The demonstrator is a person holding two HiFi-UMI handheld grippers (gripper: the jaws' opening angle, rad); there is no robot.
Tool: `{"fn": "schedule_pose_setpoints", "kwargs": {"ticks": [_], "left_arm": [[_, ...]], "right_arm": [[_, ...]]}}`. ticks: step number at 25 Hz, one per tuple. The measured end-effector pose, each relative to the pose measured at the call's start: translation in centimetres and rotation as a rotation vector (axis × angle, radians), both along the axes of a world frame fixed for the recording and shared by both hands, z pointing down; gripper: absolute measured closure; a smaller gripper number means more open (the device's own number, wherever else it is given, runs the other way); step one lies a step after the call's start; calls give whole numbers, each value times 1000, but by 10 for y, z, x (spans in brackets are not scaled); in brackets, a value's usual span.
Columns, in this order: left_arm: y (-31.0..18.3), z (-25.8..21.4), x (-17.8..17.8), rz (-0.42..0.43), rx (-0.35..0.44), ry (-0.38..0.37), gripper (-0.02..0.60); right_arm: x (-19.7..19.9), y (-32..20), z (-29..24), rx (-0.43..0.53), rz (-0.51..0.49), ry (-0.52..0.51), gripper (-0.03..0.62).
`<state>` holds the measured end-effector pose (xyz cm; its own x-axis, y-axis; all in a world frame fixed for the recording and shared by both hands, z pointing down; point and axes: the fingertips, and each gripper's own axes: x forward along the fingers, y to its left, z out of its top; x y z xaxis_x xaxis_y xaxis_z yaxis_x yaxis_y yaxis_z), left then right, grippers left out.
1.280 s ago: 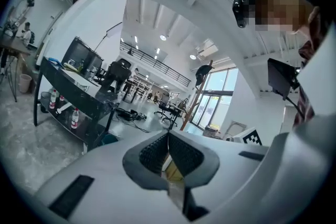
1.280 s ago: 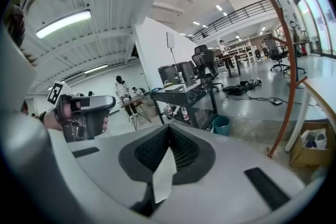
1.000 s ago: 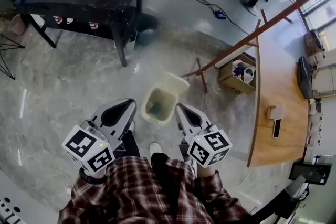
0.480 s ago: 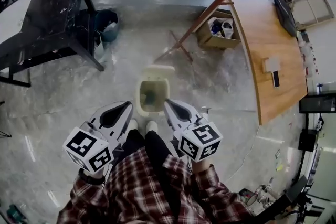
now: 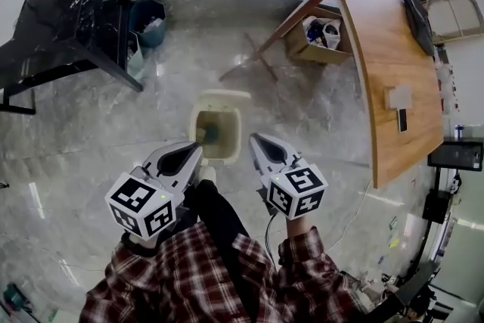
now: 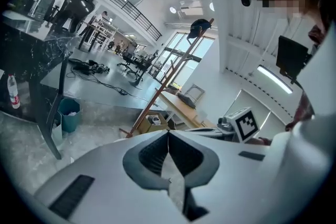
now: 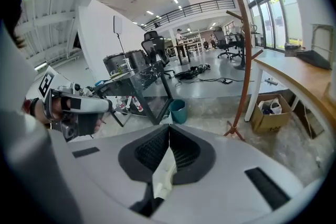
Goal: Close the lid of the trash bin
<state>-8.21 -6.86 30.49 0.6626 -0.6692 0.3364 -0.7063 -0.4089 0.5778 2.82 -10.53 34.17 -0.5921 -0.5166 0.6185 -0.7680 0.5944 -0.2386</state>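
A cream trash bin (image 5: 198,119) stands on the floor just ahead of the person's feet, open at the top. Its lid (image 5: 224,96) is tipped back at the far side. Something dark lies inside the bin. My left gripper (image 5: 198,149) hovers above the bin's near left corner. My right gripper (image 5: 255,138) hangs just right of its near right corner. Neither touches the bin. In the left gripper view the left gripper (image 6: 168,132) has its jaws together with nothing between them. The right gripper (image 7: 169,127) in its own view is likewise shut and empty.
A black table (image 5: 60,4) stands at the far left with a small teal bin (image 5: 150,17) beside it. A wooden coat stand (image 5: 318,0) leans across the far right above a cardboard box (image 5: 318,34). A long wooden table (image 5: 393,64) runs along the right.
The person has stepped up to the bin, which now sits closer between the two grippers. Both grippers stay shut and have edged forward to the bin's near corners.
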Motion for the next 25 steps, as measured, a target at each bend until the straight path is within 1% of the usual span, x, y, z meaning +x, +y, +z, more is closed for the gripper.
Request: {"fn": "schedule_pose_setpoints", "kwargs": {"ticks": [2,6,11,15,17,20,25], "left_arm": [[-5,16,-3,-16,-23,-11,569],[-12,50,-5,-69,-73,-13,569],[-23,105,5,-56,-142,-21,569],[-30,143,6,-68,-200,-11,570],[-32,158,9,-54,-216,-17,569],[-33,177,13,-41,-239,-17,569],[-38,197,14,-50,-266,-2,569]], "right_arm": [[-2,-17,14,6,-28,17,580],[-11,-51,53,-27,-128,45,580],[-17,-92,116,-68,-231,121,579],[-19,-122,155,-89,-321,173,530],[-17,-135,171,-101,-387,201,530],[-12,-145,192,-168,-464,208,530],[-11,-149,217,-261,-500,178,530]]}}
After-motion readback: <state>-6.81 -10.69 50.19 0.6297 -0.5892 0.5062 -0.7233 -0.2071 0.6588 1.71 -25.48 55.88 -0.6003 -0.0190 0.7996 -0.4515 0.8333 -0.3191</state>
